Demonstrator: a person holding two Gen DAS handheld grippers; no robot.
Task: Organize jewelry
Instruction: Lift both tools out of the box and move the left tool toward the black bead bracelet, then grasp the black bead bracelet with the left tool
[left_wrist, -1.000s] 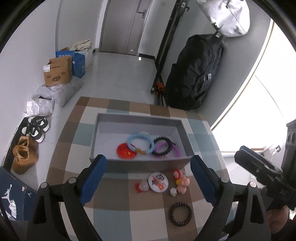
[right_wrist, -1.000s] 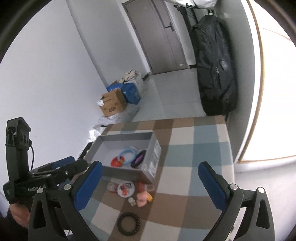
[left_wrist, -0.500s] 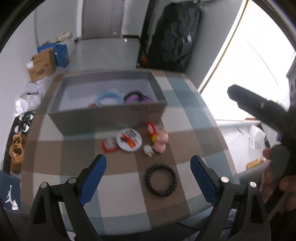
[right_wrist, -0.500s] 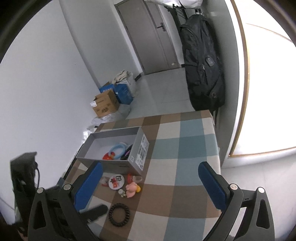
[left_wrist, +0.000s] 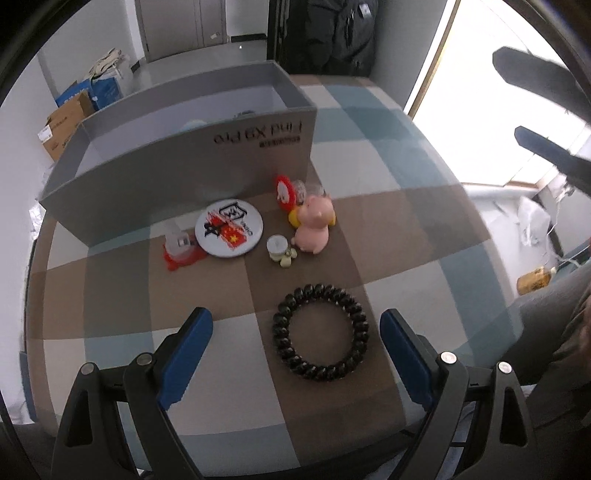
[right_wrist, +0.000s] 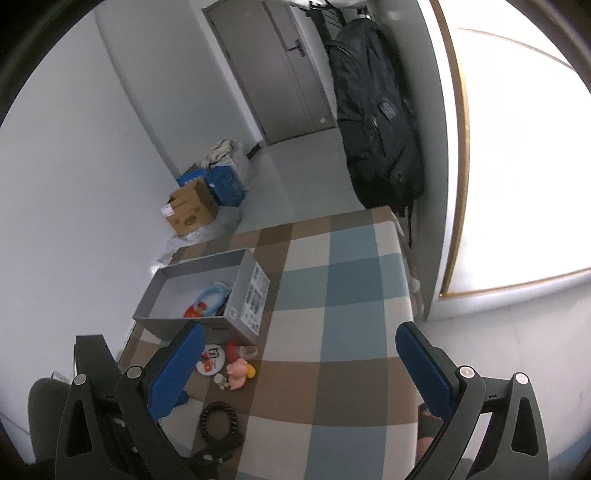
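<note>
A dark beaded bracelet (left_wrist: 320, 331) lies on the checked tablecloth between the fingers of my open, empty left gripper (left_wrist: 295, 350), low over it. Beyond it lie a pink pig charm (left_wrist: 314, 225), a round white badge (left_wrist: 229, 227), a small cream charm (left_wrist: 279, 248), a red and clear charm (left_wrist: 179, 248) and a red tag (left_wrist: 283, 188), all in front of the grey box (left_wrist: 192, 173). My right gripper (right_wrist: 299, 365) is open and empty, high above the table; there the bracelet (right_wrist: 218, 415) sits lower left and the box (right_wrist: 236, 291) holds a blue ring (right_wrist: 211, 295) and a red piece (right_wrist: 194, 311).
The checked table (right_wrist: 343, 280) ends near a black bag (right_wrist: 376, 122) and a bright window on the right. Cardboard boxes (right_wrist: 190, 206) stand on the floor by the wall. The right gripper's dark fingers (left_wrist: 546, 147) show at the left view's right edge.
My left gripper has pulled back from the box and dropped low over the bracelet, which now lies between its fingers. My right gripper rose and drifted slightly.
</note>
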